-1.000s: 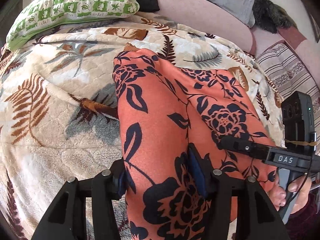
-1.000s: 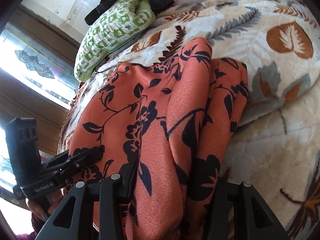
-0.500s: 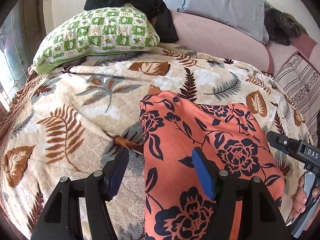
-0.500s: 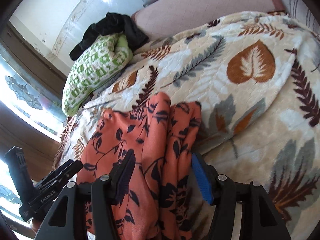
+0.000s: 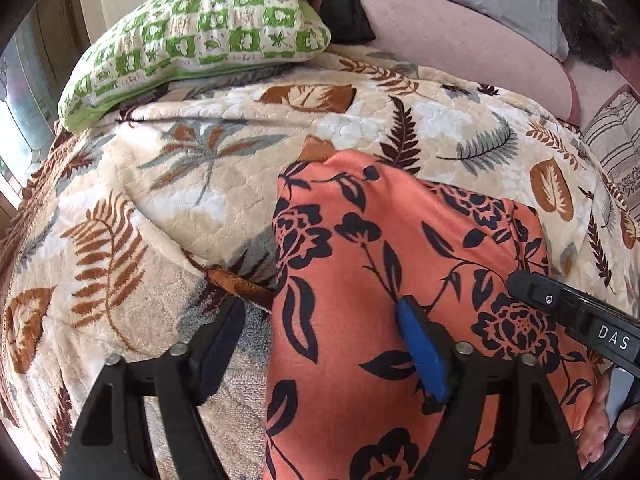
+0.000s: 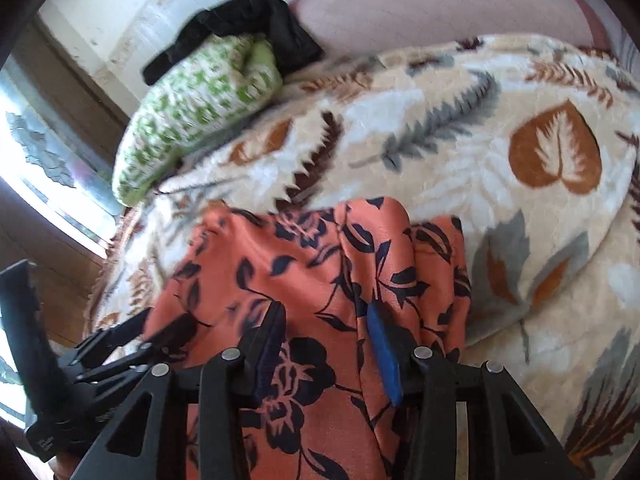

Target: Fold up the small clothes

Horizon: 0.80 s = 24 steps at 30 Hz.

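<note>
Both grippers had let go since a second earlier, when each was closed over the garment's near edge. Between then and now the cameras had tipped up, so the pillow and the black clothing behind it came back into sight. The left gripper [image 5: 320, 348] had just been opening and stood spread wide: its dark finger [image 5: 218, 344] hung over the blanket [image 5: 192, 184] just left of the cloth's edge, while its blue pad [image 5: 420, 350] lay over the cloth itself, not pinching it. The garment [image 5: 360, 264] — orange with a black flower print — lay on the blanket in a long folded strip running away from the cameras, its far end near the middle of the bed. The right gripper [image 6: 324, 352] had just been closing, yet its jaws still stood apart over the cloth [image 6: 304, 264], with a raised fold beside the blue pad [image 6: 384, 356]; whether the pads pressed on anything could not be told. From the right wrist view the left gripper showed as a blurred black frame at the lower left. In the left wrist view the right gripper's black body crossed the lower right, with the fingers [image 5: 600, 420] of a hand below it. A green checked pillow [image 5: 200, 36] sat at the bed's far left corner, the black clothing [image 6: 240, 24] heaped behind it — both well apart from the garment.
</note>
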Each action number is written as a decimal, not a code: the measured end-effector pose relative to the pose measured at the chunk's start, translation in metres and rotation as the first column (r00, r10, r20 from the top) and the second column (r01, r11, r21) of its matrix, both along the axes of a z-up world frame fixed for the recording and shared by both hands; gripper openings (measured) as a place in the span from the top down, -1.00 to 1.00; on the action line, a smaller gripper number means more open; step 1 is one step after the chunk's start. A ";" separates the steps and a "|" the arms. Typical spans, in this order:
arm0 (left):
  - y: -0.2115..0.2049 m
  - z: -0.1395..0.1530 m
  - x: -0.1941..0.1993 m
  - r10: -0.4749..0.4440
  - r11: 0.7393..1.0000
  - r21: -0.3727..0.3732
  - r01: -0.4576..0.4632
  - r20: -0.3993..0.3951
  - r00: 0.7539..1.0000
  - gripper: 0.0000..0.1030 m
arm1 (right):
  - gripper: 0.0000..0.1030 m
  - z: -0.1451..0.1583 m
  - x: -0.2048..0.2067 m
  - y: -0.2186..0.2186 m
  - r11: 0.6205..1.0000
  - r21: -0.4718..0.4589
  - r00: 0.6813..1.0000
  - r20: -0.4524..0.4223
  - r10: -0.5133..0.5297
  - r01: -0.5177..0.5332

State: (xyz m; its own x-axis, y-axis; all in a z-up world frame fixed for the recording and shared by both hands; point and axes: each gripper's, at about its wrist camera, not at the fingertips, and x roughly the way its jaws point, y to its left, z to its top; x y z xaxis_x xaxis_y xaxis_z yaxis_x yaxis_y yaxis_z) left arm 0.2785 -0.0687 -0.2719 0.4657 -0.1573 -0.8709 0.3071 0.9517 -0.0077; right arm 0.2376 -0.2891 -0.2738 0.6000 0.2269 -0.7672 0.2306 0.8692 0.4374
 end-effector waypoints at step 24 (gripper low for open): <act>0.070 0.040 -0.103 0.121 0.992 0.022 -0.124 0.108 0.987 -0.85 | 0.12 0.024 -0.123 0.091 0.959 -0.258 0.992 0.004 0.127 -0.122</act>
State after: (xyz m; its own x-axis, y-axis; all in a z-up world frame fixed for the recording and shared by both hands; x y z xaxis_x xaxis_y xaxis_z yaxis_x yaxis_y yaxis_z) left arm 0.1752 0.0013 -0.2322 0.5699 -0.0691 -0.8188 0.1861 0.9814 0.0466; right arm 0.1147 -0.1985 -0.2494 0.5953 0.0980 -0.7975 0.1069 0.9741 0.1995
